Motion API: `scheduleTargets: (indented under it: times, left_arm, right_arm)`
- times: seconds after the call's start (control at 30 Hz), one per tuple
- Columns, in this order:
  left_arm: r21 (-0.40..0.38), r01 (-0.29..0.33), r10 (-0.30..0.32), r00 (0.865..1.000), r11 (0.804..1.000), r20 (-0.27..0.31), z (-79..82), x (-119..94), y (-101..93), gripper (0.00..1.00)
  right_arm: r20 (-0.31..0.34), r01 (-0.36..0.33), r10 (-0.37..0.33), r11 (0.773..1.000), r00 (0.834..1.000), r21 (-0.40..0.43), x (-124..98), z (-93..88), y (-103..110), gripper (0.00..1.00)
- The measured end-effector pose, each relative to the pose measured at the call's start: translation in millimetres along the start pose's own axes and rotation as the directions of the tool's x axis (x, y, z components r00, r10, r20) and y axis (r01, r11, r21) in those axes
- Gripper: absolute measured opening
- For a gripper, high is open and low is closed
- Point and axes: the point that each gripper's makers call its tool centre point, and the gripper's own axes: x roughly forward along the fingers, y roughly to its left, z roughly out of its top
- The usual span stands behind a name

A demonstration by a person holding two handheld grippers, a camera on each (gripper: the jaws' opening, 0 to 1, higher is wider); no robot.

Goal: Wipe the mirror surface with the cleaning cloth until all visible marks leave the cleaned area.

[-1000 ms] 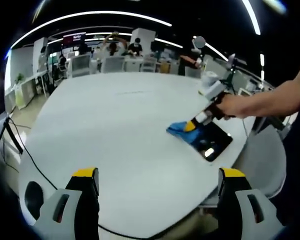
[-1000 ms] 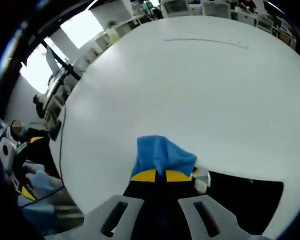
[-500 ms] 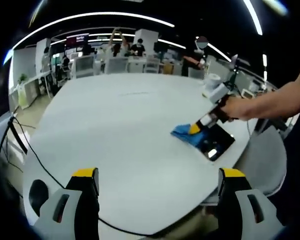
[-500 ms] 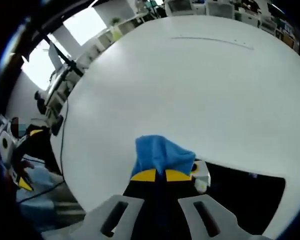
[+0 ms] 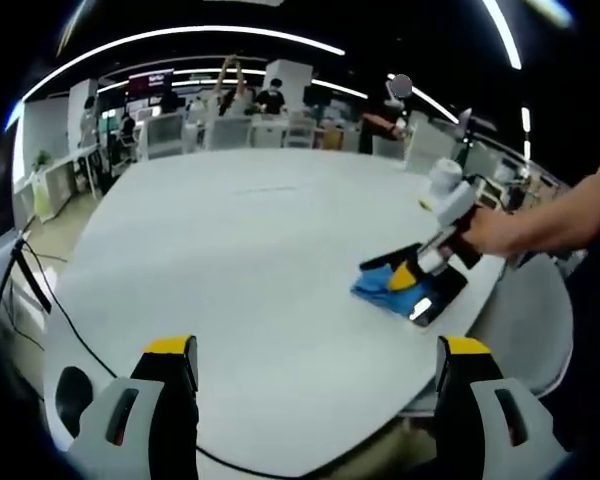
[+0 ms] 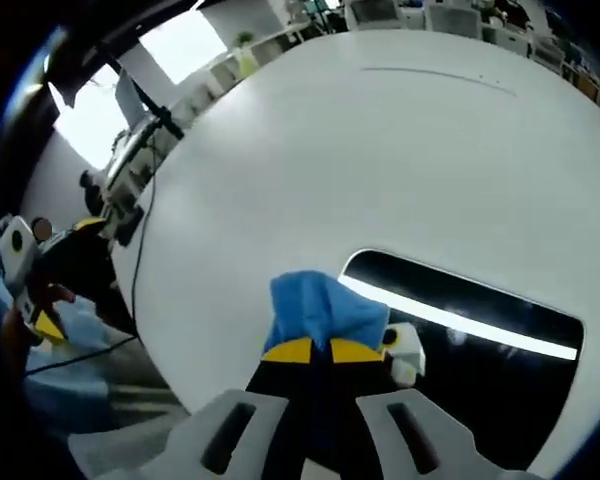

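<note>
The left tool (image 5: 310, 400) has two wide grey jaws. Each jaw has a dark slot in its face and a yellow cap at the tip, with a black pad on the inner side.

The right tool (image 6: 312, 350) has the same grey jaws with dark slots and yellow tips. Between the jaws the inner parts are black. A small white block sits beside its right tip. In the left gripper view the right tool (image 5: 406, 276) shows a black body, a yellow tip and a white cylinder-shaped part at its rear.

The arm (image 5: 555, 218) holding the right tool is bare, with no sleeve visible.
</note>
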Motion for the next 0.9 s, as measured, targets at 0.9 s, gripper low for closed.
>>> scheduleTargets:
  times: [0.9]
  left_arm:
    - [0.008, 0.018, -0.018, 1.000, 1.000, 0.005, 10.7, 14, -6.1, 1.00]
  right_arm:
    - [0.079, 0.076, -0.085, 0.991, 0.993, 0.110, -55, -35.5, -107, 0.00]
